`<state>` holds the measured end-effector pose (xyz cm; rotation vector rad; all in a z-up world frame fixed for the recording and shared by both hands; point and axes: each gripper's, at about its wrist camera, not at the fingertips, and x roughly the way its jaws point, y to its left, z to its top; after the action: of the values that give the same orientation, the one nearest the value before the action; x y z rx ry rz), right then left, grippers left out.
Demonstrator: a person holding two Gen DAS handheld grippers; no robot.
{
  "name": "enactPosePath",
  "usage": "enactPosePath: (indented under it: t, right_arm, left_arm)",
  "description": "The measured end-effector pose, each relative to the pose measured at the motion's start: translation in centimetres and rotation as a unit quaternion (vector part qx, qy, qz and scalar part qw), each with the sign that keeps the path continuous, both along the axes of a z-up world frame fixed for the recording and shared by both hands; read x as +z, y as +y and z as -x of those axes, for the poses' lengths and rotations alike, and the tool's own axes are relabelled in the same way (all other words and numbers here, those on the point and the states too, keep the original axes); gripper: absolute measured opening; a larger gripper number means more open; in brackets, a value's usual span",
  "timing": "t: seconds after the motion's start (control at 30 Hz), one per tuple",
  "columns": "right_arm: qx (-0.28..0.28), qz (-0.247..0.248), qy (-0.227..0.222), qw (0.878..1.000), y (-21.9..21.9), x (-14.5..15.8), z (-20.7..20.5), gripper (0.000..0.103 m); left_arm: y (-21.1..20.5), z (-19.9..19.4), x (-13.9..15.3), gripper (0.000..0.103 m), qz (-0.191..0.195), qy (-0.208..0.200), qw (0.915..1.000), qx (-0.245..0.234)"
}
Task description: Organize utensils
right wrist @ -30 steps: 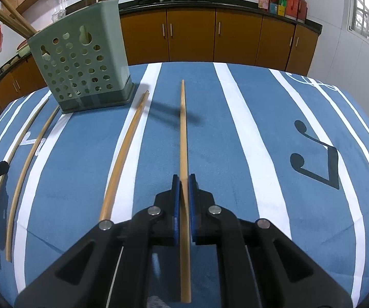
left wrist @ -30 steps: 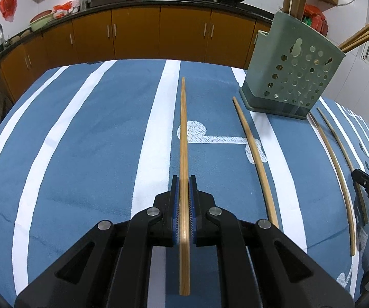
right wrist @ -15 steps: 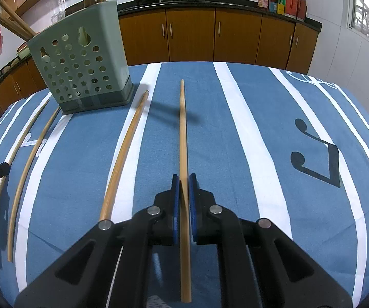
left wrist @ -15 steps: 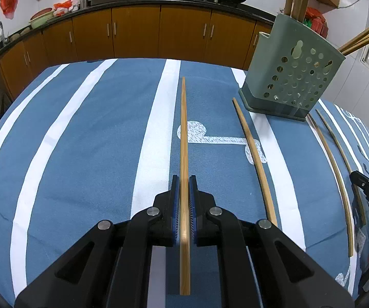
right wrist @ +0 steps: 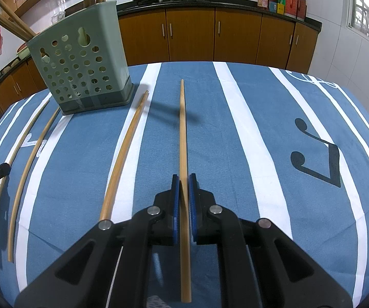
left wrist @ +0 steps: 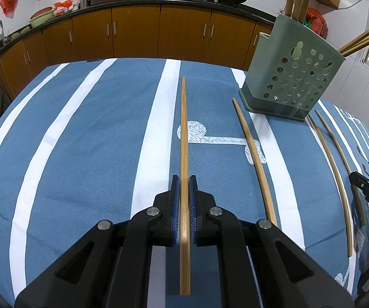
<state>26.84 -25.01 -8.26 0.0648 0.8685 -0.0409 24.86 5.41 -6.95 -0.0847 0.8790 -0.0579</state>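
my left claw (left wrist: 183,210) and right claw (right wrist: 183,209) each clamp one chopstick (left wrist: 183,138) above the desk (left wrist: 81,141); the holder (left wrist: 291,77) sits near its far edge. gripped near one end, either stick could pivot and miss.

We spot v. little diff. In the left wrist view the right gripper (left wrist: 354,177), on its stick (left wrist: 339,149) near the table's (left wrist: 81,154) right edge, has crept a touch inward vs. 1 s ago, most of that in the first half sec. In the right wrist view the left gripper (right wrist: 6,169), by the left edge, is maybe a hair further in; too slight for us to be sure.
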Motion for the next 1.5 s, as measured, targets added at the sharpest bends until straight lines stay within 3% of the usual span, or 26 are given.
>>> enactPosePath:
  t: [0.4, 0.9, 1.13, 1.5]
  right_arm:
    - [-0.004, 0.005, 0.001, 1.0, 0.0, 0.0, 0.2, 0.01]
    - [-0.002, -0.007, -0.005, 1.0, -0.2, 0.3, 1.2, 0.008]
    - [-0.008, -0.015, -0.063, 0.998, -1.1, 4.4, 2.8, 0.008]
    - [-0.017, -0.022, -0.173, 0.984, -1.9, 11.9, 4.6, 0.008]
  left_arm:
    - [0.0, 0.0, 0.0, 0.009, 0.0, 0.0, 1.0, 0.0]
    - [-0.8, 1.0, 0.2, 0.008, -0.034, 0.008, 0.9992, -0.02]
    - [0.2, 2.3, 3.1, 0.008, -0.012, -0.021, 0.9994, -0.023]
    - [0.8, 3.8, 10.8, 0.008, 0.025, -0.123, 0.9916, -0.029]
